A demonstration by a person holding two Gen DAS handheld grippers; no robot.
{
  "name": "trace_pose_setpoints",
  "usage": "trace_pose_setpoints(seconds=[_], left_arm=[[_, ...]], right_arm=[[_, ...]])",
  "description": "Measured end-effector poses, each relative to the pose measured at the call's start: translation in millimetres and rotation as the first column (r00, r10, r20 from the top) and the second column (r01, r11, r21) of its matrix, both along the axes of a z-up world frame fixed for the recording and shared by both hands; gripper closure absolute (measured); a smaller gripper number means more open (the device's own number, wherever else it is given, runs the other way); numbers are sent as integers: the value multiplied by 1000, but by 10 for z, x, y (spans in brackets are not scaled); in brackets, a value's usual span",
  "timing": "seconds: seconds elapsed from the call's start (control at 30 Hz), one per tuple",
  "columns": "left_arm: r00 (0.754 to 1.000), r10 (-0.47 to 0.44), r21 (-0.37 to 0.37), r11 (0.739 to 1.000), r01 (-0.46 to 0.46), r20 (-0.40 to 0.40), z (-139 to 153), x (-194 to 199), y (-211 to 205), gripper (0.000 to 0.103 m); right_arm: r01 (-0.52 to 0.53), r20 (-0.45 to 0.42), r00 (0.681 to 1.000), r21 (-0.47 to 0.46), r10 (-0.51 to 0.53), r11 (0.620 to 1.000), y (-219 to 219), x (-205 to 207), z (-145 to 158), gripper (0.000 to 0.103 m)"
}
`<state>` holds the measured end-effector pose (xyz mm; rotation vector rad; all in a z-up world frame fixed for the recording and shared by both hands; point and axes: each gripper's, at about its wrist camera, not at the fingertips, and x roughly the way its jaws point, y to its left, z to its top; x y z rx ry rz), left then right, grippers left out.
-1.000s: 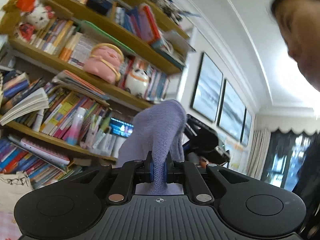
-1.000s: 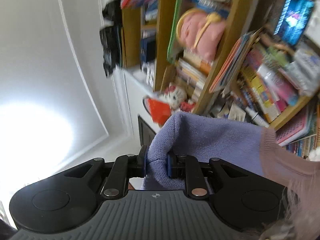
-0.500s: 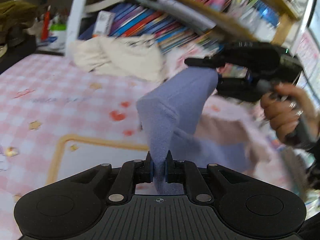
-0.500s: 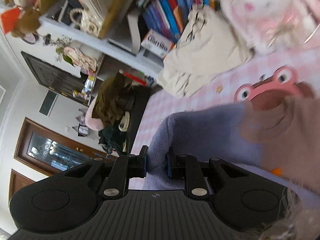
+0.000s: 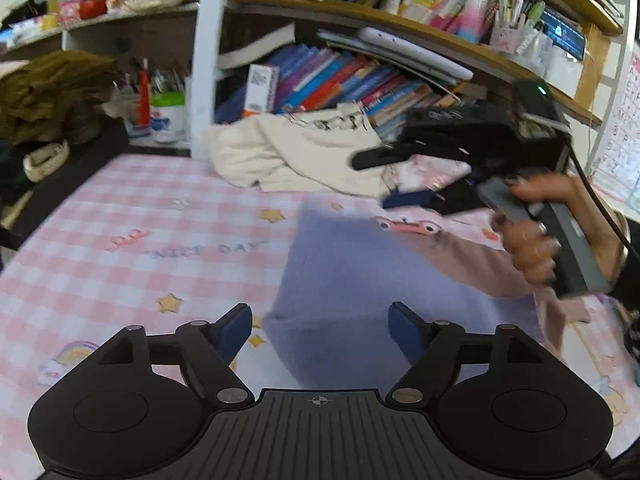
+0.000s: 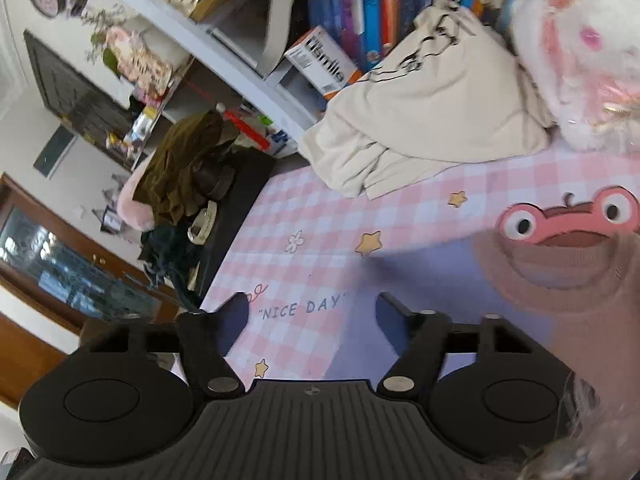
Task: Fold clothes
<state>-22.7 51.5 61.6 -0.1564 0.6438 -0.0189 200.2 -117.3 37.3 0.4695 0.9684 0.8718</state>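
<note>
A lilac and dusty-pink knit garment (image 5: 360, 280) lies on the pink checked table cover (image 5: 140, 240), blurred as it settles. My left gripper (image 5: 320, 330) is open just above its near lilac edge, holding nothing. My right gripper (image 6: 312, 316) is open and empty over the cover, with the garment (image 6: 560, 292) to its right. The right gripper also shows in the left wrist view (image 5: 404, 178), open, held in a hand beyond the garment.
A cream garment (image 5: 296, 152) is heaped at the back against bookshelves (image 5: 360, 80). A white and pink plush toy (image 6: 580, 52) sits beside it. A pink frog coaster (image 6: 568, 220) lies by the knit. A dark side table with brown cloth (image 5: 52, 92) stands at the left edge.
Both grippers have swung down from the shelves to the table and opened, letting go of the lilac garment, which has dropped onto the cover.
</note>
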Motion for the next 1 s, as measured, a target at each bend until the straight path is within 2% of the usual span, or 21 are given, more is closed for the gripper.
trace_pose_setpoints(seconds=[0.13, 0.27, 0.37, 0.4, 0.5, 0.7, 0.77, 0.83, 0.9, 1.0], left_arm=[[1000, 0, 25, 1000, 0, 19, 73, 29, -30, 23], [999, -31, 48, 998, 30, 33, 92, 124, -161, 23], [996, -81, 83, 993, 79, 28, 57, 234, -333, 23], [994, -104, 97, 990, 101, 22, 40, 281, -405, 23], [984, -180, 131, 975, 178, 1, -13, 428, -615, 23], [950, -302, 172, 934, 312, -79, -212, 723, -1127, 23], [927, -362, 183, 909, 373, -94, -275, 754, -1334, 23], [894, -435, 215, 867, 449, -109, -337, 733, -1554, 23], [846, -514, 254, 807, 533, -141, -416, 692, -1775, 24], [771, -608, 307, 709, 635, -191, -550, 618, -2081, 29]], right_arm=[[52, -1, 999, -12, -52, 999, -407, -122, 19, 26], [150, 23, 989, -118, -148, 982, -984, -337, -48, 26], [237, 42, 971, -238, -234, 942, -1427, -519, -121, 26], [268, 49, 963, -272, -265, 924, -1579, -585, -147, 26], [325, 57, 945, -301, -323, 897, -1931, -798, -215, 26], [348, 35, 934, -334, -357, 876, -2171, -1267, -376, 26], [338, 39, 936, -365, -349, 867, -2149, -1388, -427, 26], [324, 42, 941, -394, -336, 860, -2100, -1479, -465, 27], [300, 43, 950, -415, -310, 859, -2059, -1566, -498, 31], [294, 82, 954, -454, -289, 841, -2025, -1692, -534, 49]])
